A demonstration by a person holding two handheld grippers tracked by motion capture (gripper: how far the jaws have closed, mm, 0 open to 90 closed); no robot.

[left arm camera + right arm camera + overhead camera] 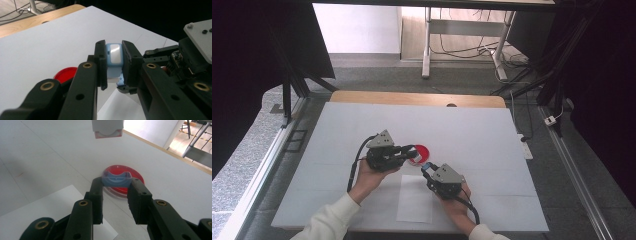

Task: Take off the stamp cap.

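Both sets of fingers are clamped on a small light-blue piece, held up off the table above the red lid.

In the left gripper view my left gripper's fingers are closed on a light-blue block with a white glossy face, which sits squarely between the pads near their tips, face toward the camera. In the right gripper view the right gripper's fingers pinch a curved light-blue piece at their very tips, spanning the gap. I judge I hold each part firmly so the two can be brought together or pulled apart. The two grippers sit tip to tip, near each other. Beyond them, the red lid lies flat on the table, and a white sheet lies nearer me.
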